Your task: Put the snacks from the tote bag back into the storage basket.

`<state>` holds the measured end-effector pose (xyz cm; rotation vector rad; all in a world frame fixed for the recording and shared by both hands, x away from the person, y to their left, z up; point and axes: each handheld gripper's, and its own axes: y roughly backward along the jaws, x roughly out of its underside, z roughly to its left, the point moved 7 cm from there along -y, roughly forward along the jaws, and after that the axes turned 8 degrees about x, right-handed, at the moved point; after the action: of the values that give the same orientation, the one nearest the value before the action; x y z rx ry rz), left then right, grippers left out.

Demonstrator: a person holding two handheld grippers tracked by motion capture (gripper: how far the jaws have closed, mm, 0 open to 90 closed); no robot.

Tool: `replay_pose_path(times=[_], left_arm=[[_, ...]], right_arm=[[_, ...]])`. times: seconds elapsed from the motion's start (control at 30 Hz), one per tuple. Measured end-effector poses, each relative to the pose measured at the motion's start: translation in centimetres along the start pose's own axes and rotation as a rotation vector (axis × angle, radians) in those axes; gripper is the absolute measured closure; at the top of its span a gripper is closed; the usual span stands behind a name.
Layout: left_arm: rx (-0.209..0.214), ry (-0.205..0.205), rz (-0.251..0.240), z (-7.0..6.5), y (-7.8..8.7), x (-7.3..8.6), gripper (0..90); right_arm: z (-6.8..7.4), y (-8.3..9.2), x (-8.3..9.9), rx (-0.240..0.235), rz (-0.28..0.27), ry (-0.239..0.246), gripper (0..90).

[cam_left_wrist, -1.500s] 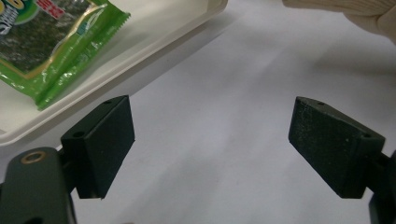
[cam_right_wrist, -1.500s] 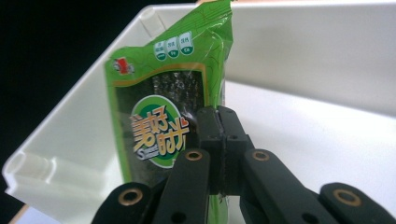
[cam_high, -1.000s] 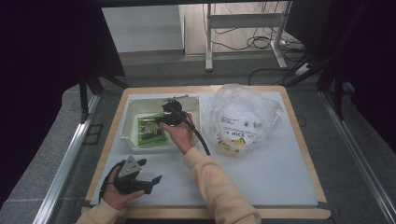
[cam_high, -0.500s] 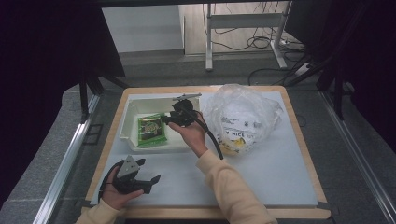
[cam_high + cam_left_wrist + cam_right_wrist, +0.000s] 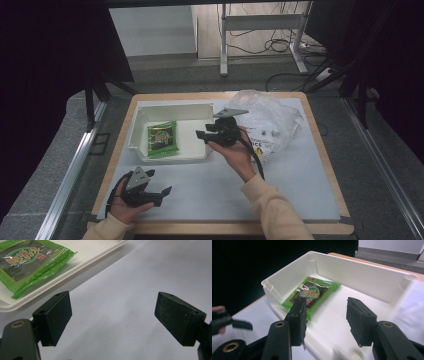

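**A:** Now, which way are you holding the right gripper [image 5: 202, 132]?

**B:** I am holding it level over the near right corner of the white tray [image 5: 175, 106]. Its jaws are standing moderately apart with nothing between them. The green snack packet [image 5: 312, 293] is lying flat on the tray floor, ahead of the jaws and slightly to their left, close to the far side wall.

**A:** And the left gripper [image 5: 159, 182]?

**B:** I am resting it low over the table mat [image 5: 210, 200], jaws spread wide and empty. The tray's near rim is sitting just beyond its left jaw.

**A:** What are you judging the step to be?

**B:** I am judging that packets are being gathered into the tray, and that the clear plastic bag [image 5: 270, 120] behind my right gripper is the source. I am therefore planning to turn that gripper toward the bag.

**A:** How are you doing it well?

**B:** I am keeping the jaws clear above the tray wall while swinging round, so the tray is not being nudged. At the bag I am opening wider, aiming for one packet's flat edge instead of the loose film, and closing gently so that nothing is being crushed.
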<state>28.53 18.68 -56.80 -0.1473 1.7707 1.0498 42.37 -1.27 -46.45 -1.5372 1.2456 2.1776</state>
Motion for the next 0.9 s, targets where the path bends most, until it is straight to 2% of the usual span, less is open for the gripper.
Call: replay_pose_path(times=[0.27,0.33,0.43,0.47,0.67,0.77,0.9], left_arm=[[-0.018,0.018,0.007,0.5,-0.1,0.2,14.3],[-0.020,0.022,0.013,0.6,-0.2,0.2,14.3],[-0.024,0.027,0.012,0.6,-0.3,0.2,14.3],[-0.028,0.025,0.012,0.7,-0.3,0.2,14.3],[-0.036,0.038,0.008,0.9,-0.3,0.3,14.3],[-0.039,0.038,0.010,1.0,-0.3,0.3,14.3],[-0.039,0.034,0.012,0.9,-0.3,0.4,14.3]], right_arm=[[-2.3,4.8,3.1,0.046,-0.012,0.007,51.0],[-3.1,6.6,4.6,0.059,-0.007,0.003,50.9],[-3.4,7.6,5.5,0.059,-0.001,-0.003,50.7],[-3.8,8.6,6.6,0.072,0.000,0.000,50.6],[-4.7,9.7,8.5,0.094,0.018,-0.015,49.0],[-5.1,10.0,9.3,0.103,0.029,-0.007,48.0],[-4.9,10.3,9.5,0.087,0.021,-0.020,47.6]])
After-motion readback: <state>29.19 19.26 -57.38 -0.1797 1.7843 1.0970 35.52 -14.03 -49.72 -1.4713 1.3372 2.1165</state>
